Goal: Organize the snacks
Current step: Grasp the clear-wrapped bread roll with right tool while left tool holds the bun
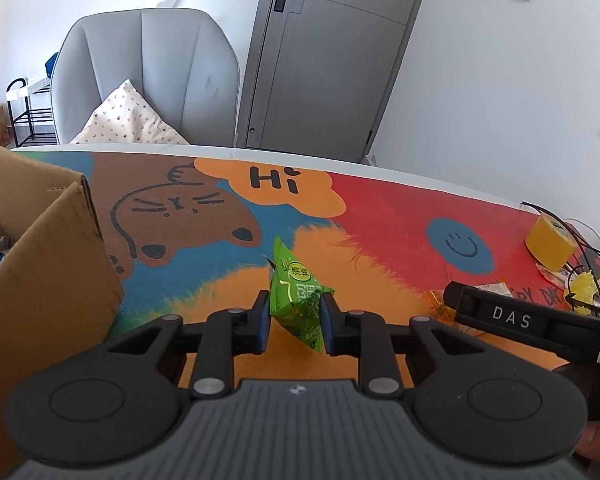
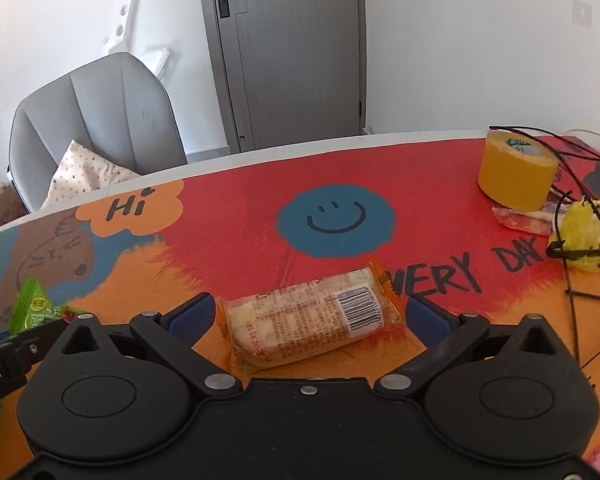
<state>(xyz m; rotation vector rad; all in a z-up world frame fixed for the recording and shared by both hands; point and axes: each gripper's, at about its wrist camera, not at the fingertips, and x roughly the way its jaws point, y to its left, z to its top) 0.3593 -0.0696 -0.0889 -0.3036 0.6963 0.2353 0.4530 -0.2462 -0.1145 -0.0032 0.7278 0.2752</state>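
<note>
Your left gripper: matte black linkage arms, silver pivot pins at each joint, blue pads on the fingers. Two round black hubs, each with an embossed ring, flank a grey ribbed housing with a small logo at its near centre.

Your right gripper: same black arms, silver pins, blue pads; its housing is smooth black with one silver screw. Seen from the left, its side reads "DAS" in white letters.

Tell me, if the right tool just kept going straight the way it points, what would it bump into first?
Most likely the orange-wrapped snack, lying on the mat between the right tool's open fingers, apparently untouched. Beyond it is only bare mat; depth is hard to judge.
</note>
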